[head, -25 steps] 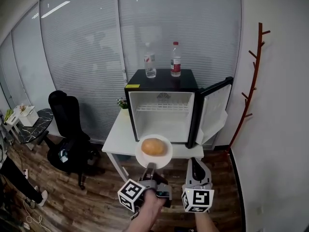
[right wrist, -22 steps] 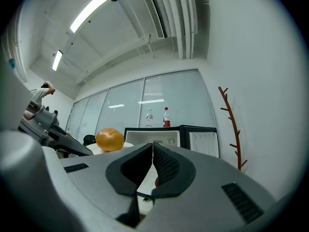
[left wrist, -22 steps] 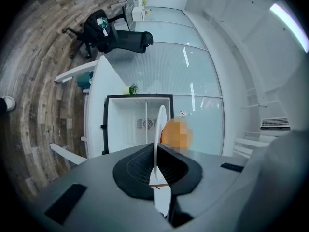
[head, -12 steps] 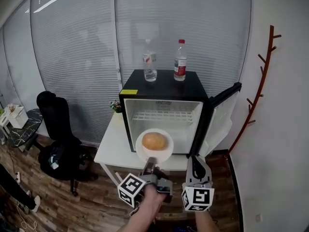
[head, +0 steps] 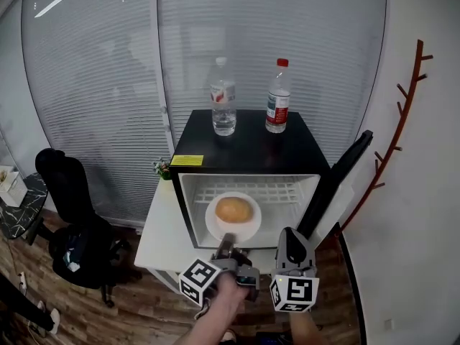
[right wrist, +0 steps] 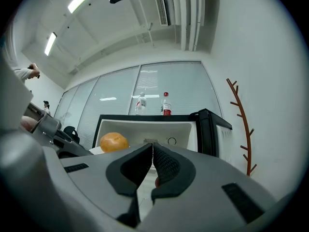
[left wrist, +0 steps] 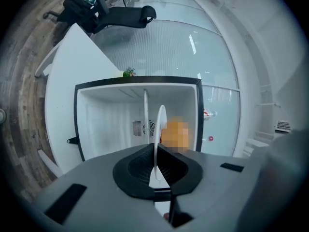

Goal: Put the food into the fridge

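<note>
Your L gripper (head: 226,244) is clamped on the plate's (head: 213,228) near rim, w/ the round orange-brown food (head: 233,209) mid-plate, level w/ the open fridge (head: 244,148) mouth. R gripper (head: 290,244): jaws together, empty, near the door (head: 338,182).

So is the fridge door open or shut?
Open. The door is swung out to the right of the fridge, so its white inside and wire shelf show.

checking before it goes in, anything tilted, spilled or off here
Nothing stands out. The left gripper holds the white plate level by its rim, the bun sits mid-plate, the fridge door is open, both bottles stand upright.
</note>
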A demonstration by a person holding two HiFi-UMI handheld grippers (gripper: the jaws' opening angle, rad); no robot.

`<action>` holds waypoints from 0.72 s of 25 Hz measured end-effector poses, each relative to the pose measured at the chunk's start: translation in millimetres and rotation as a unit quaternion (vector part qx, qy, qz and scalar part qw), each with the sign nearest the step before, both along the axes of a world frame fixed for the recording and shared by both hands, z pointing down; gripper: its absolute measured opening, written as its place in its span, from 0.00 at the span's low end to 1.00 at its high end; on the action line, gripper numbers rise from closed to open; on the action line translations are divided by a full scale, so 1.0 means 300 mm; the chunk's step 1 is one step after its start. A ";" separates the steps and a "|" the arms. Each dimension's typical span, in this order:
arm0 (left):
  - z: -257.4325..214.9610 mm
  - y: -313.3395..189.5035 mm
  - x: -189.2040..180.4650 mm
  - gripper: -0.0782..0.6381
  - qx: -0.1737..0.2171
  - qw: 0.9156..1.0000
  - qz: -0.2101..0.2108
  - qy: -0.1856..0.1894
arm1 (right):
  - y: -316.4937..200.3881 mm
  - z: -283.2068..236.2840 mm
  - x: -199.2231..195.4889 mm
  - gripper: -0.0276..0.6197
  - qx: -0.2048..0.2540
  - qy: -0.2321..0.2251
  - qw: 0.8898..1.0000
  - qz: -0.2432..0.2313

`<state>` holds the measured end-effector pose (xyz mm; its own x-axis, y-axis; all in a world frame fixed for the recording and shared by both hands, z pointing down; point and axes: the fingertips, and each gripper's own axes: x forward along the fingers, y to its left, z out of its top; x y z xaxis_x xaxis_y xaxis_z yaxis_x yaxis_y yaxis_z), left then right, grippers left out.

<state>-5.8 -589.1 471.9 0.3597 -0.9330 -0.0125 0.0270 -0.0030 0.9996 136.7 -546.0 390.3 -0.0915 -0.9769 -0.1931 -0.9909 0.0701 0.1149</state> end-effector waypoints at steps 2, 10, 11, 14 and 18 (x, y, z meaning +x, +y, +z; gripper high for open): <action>0.021 -0.043 0.019 0.16 -0.007 1.000 0.011 0.000 | -0.033 0.003 0.010 0.09 -0.001 0.000 1.000 0.010; 0.069 -0.164 0.114 0.16 -0.023 0.999 0.040 -0.004 | -0.131 0.030 0.080 0.09 -0.004 -0.008 1.000 0.027; 0.075 -0.181 0.127 0.16 -0.025 0.999 0.040 -0.005 | -0.145 0.031 0.088 0.09 -0.006 -0.009 1.000 0.028; 0.085 -0.228 0.163 0.16 -0.033 0.999 0.041 -0.006 | -0.188 0.023 0.111 0.09 -0.008 -0.005 1.000 0.026; 0.084 -0.282 0.205 0.16 -0.035 0.999 0.039 -0.007 | -0.245 0.018 0.131 0.09 -0.008 -0.005 1.000 0.016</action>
<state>55.8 -673.6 497.2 0.4309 -0.9006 0.0573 0.0102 0.0684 0.9976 176.1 -619.5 395.7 -0.0576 -0.9824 -0.1775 -0.9938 0.0394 0.1040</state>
